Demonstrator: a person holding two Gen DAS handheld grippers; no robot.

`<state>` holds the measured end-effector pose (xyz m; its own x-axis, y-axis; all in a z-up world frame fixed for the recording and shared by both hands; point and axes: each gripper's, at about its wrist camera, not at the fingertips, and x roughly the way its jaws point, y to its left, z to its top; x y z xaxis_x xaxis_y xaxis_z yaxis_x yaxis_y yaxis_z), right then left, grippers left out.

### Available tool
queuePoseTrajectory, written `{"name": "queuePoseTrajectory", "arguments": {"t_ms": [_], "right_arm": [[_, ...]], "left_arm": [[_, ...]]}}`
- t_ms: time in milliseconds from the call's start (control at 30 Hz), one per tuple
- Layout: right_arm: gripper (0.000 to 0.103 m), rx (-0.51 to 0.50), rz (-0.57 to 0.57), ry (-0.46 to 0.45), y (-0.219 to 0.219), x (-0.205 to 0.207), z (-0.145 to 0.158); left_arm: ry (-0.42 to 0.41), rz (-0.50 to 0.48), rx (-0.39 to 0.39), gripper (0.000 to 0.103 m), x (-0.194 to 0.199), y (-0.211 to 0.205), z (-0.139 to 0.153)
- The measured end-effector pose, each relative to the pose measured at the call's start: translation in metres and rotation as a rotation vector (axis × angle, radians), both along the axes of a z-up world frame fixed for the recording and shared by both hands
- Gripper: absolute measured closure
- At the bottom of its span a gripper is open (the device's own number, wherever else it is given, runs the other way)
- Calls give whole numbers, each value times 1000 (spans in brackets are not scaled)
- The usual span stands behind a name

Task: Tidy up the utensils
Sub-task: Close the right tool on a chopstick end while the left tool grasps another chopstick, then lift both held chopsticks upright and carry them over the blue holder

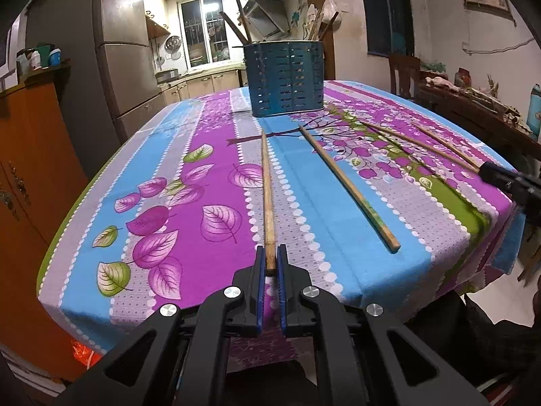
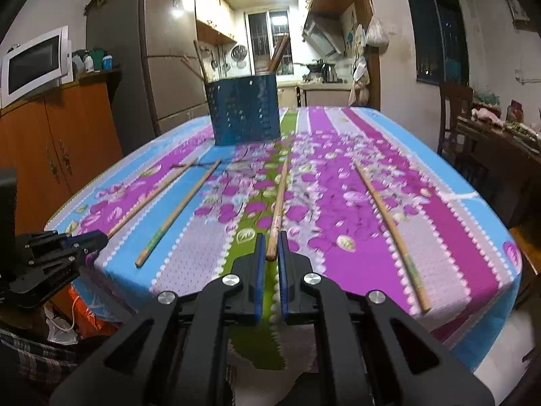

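left tool [image 1: 270, 260] closed on near end of leftmost chopstick [image 1: 267, 189] | right tool [image 2: 271, 248] closed on near end of third chopstick [image 2: 280, 203] | both chopsticks lie on table [image 1: 209, 142] | two loose chopsticks | blue utensil holder [image 1: 285, 77] far centre

- The tablecloth [image 1: 209, 203] carries lengthwise stripes of sky blue, magenta, pale dotted lilac and a band of green, edged with rows of white dots, and printed with purple and green leaves.
- The utensil holder [image 1: 285, 79] is dark teal blue with rows of small slots.
- The four chopsticks are pale tan wood; one [image 1: 348, 187] has a greenish print near its thick end.
- Both grippers [image 1: 270, 264] [image 2: 271, 248] are black with blue pads [image 1: 259, 267] and silver screw heads.
- The cabinet [image 2: 67, 142] is orange-brown.
- The microwave [image 2: 35, 62] is white with a dark door.
- The fridge [image 1: 132, 50] is grey-brown.
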<state>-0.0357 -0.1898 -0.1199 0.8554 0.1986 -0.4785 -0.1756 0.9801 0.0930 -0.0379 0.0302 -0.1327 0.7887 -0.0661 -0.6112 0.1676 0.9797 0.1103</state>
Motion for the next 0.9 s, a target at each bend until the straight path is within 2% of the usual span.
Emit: {"name": "queuePoseTrajectory", "arguments": {"t_ms": [267,533,700,900], "right_arm": [[98,-35,-7,-110,-5,-5,27],[98,-59,36,-241,-6,2,70],[98,-48,55,-304,-10,13,98],[98,-6,95,-322,-15,29,125]], "left_arm": [[-34,26,25,95,0,3,19],[-155,26,48,95,1,5,67],[-207,15,9,95,8,14,97],[-269,-10,-22,95,15,18,129]]}}
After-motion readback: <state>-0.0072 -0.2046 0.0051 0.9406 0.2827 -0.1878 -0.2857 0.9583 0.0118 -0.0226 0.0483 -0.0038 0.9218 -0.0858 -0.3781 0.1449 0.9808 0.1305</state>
